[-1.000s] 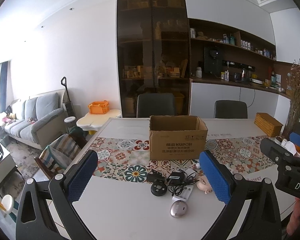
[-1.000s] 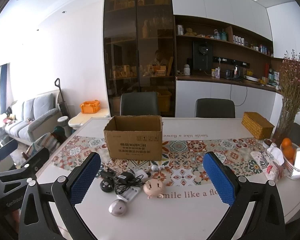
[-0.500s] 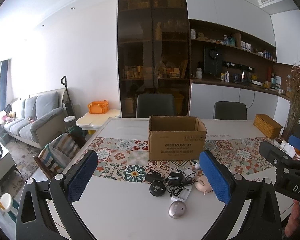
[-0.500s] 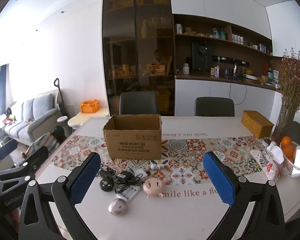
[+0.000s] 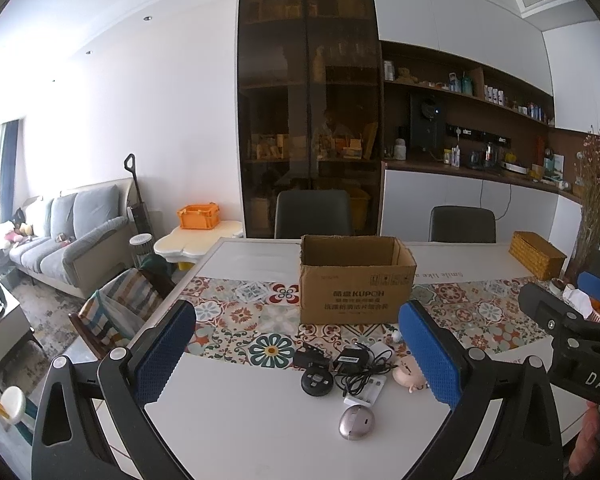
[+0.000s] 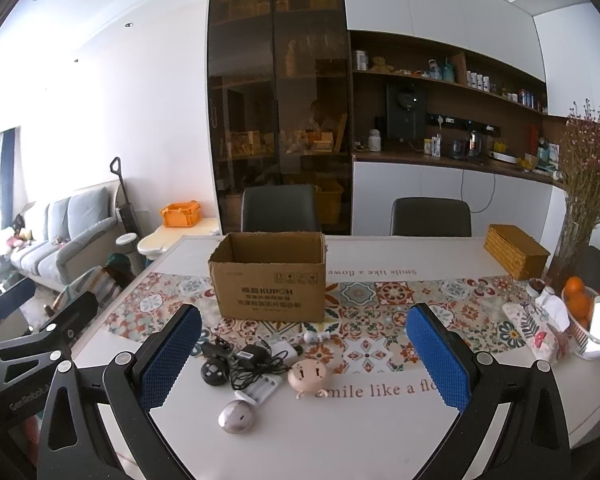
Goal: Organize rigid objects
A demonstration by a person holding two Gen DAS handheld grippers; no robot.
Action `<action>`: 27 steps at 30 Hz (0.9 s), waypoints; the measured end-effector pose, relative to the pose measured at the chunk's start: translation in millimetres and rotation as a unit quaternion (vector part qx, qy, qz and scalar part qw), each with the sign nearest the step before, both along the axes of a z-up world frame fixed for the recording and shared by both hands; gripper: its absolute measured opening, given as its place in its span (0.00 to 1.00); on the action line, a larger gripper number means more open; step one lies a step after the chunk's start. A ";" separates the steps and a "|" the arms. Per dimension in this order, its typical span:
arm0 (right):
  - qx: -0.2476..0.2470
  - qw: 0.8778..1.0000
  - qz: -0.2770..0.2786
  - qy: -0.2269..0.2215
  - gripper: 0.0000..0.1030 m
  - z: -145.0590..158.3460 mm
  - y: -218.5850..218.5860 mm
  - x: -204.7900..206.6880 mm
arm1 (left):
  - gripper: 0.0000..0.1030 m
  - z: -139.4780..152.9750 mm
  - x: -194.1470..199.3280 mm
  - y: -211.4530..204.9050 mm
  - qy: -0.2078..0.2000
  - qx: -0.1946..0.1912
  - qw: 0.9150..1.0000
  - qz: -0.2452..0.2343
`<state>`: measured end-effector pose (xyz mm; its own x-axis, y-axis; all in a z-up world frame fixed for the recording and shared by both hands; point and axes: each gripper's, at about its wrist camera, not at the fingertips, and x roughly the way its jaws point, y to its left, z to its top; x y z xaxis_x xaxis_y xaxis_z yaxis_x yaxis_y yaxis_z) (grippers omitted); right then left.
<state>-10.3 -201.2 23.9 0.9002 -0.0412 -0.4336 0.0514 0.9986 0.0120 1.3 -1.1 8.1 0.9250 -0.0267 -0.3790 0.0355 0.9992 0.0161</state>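
An open cardboard box (image 5: 356, 280) (image 6: 270, 276) stands on the patterned runner. In front of it lies a small pile: a grey mouse (image 5: 356, 423) (image 6: 237, 417), a black round device (image 5: 317, 380) (image 6: 214, 372), a black adapter with tangled cable (image 5: 354, 362) (image 6: 254, 358), a white battery charger (image 5: 366, 390) (image 6: 260, 390), and a pink pig-shaped object (image 5: 408, 374) (image 6: 309, 376). My left gripper (image 5: 296, 354) is open and empty above the pile. My right gripper (image 6: 304, 358) is open and empty, likewise short of the pile.
A wicker box (image 6: 516, 250) sits at the far right of the white table (image 6: 360, 432). A fruit basket with oranges (image 6: 588, 312) and a tissue pouch (image 6: 536, 324) sit at the right edge. Two dark chairs (image 6: 278, 208) stand behind the table.
Both views have shifted only slightly; the box and pile sit a little lower and nearer in frame. Nothing was gripped or moved.
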 end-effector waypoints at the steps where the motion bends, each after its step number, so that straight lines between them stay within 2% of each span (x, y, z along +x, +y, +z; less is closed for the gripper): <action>1: 0.000 1.000 -0.001 -0.001 1.00 0.0 -0.1 0.1 | 1.00 -0.9 -0.6 0.1 -0.001 0.000 1.000 0.000; 27: -0.002 1.000 -0.001 0.001 1.00 -3.5 1.5 0.8 | 1.00 -5.4 1.6 -1.2 0.005 -0.001 1.000 -0.003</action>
